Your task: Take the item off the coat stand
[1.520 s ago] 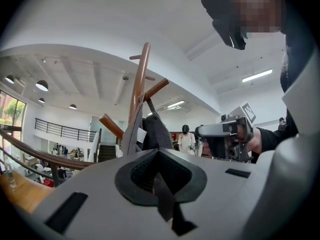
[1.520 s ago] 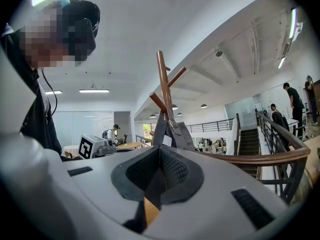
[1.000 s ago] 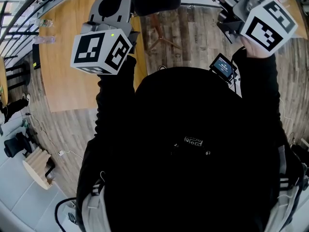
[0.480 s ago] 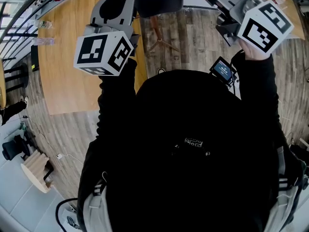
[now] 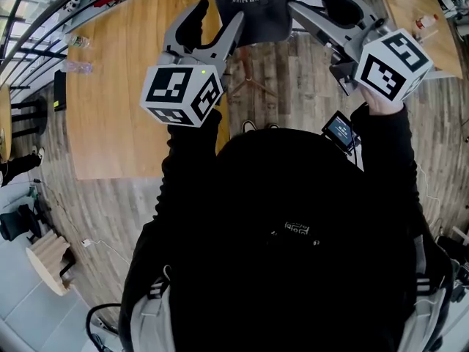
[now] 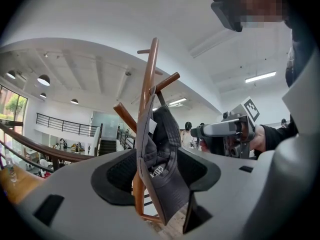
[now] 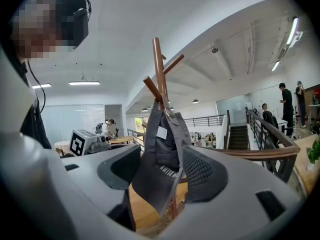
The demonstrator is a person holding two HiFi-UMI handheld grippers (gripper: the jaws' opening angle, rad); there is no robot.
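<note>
A dark grey cap (image 5: 253, 6) hangs on a brown wooden coat stand (image 6: 147, 94), on one of its pegs. My left gripper (image 5: 212, 28) is raised at the cap's left. Its jaws are opening wide, and the cap (image 6: 165, 169) hangs between them without the pads pressing on it. My right gripper (image 5: 322, 6) comes in from the right, its jaws also opening. The cap (image 7: 162, 169) and the stand's pole (image 7: 159, 69) sit between those jaws, untouched. Each gripper shows in the other's view: the right gripper (image 6: 225, 131) and the left gripper (image 7: 87, 141).
A wooden table (image 5: 110, 86) with bottles (image 5: 77, 42) lies below to the left. The stand's legs (image 5: 249, 72) spread on the plank floor. A small stool (image 5: 47, 251) sits at the lower left. A railing and stairs (image 7: 250, 129) run behind, with people (image 7: 285, 101) standing far off.
Both grippers' jaws have gone from shut to wide apart. The left gripper has shifted right and nearer the cap. The cap now shows lower in the head view.
</note>
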